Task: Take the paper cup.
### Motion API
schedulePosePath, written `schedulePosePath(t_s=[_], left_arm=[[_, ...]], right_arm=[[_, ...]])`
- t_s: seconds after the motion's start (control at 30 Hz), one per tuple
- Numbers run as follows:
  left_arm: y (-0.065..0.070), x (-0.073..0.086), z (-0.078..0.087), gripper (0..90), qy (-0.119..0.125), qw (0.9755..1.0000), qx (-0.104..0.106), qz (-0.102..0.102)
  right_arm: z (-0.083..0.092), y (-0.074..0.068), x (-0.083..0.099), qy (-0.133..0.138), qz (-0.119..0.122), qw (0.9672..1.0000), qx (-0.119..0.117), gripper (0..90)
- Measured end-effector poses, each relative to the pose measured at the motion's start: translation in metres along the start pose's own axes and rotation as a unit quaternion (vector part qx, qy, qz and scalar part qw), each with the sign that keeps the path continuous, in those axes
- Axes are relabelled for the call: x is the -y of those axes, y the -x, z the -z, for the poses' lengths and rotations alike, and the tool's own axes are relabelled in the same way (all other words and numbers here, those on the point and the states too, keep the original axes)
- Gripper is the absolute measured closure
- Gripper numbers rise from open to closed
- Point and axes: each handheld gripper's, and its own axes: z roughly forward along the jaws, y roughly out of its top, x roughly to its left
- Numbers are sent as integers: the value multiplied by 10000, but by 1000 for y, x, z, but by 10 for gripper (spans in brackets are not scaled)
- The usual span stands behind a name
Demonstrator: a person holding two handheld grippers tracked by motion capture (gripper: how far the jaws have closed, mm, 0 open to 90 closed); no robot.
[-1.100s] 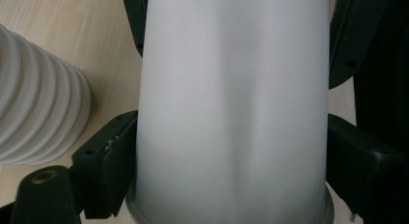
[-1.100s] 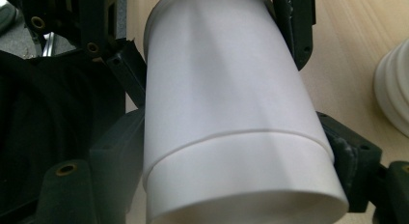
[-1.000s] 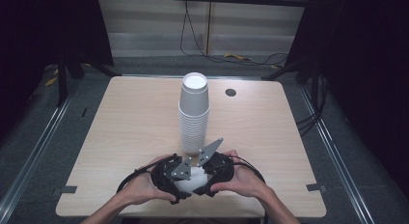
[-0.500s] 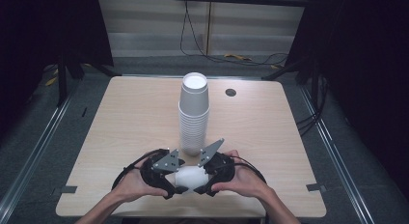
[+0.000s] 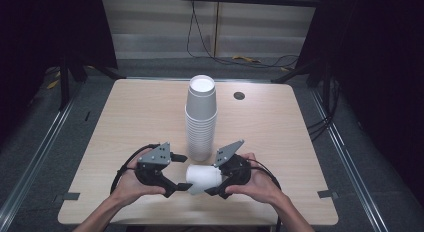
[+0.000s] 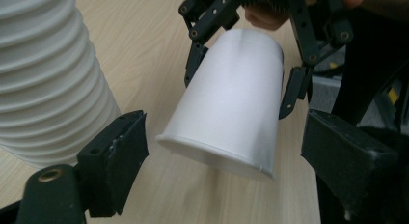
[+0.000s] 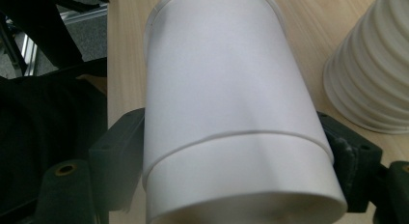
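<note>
right claw (image 5: 218,183): clamped on the base end of the white cup (image 5: 204,178) – the right gripper view has both pads pressed on its wall (image 7: 231,113), so you carry it here.
cup: lies sideways just above the table (image 5: 125,122), between your two hands, rim towards your left; it looks like nested cups – a second rim line shows partway along the wall.
left claw (image 5: 181,186): jaws apart, none of them touching the cup – in the left gripper view the rim (image 6: 212,159) sits between them with a gap on each side. They have just been closing, then opened a little.
why held so: you brace one end so the left can likely pull a cup off the other – a guess.
stack of cups (image 5: 200,117): upright at mid-table, just behind the held cup, not touching it.
</note>
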Motion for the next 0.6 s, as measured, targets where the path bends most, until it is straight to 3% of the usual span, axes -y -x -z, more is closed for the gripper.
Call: schedulePosePath(t_s=[0.23, 0.47, 0.6], left_arm=[[1, 1, 1, 156, 145, 9999, -18, 43], [-1, 7, -1, 157, 184, 9997, -30, 162], [-4, 11, -2, 156, 158, 9993, -138, 314]], right_arm=[[5, 7, 9, 291, -146, 9994, 142, 208], [11, 15, 17, 655, -430, 9969, -20, 208], [12, 18, 21, 800, -511, 9955, -53, 208]])
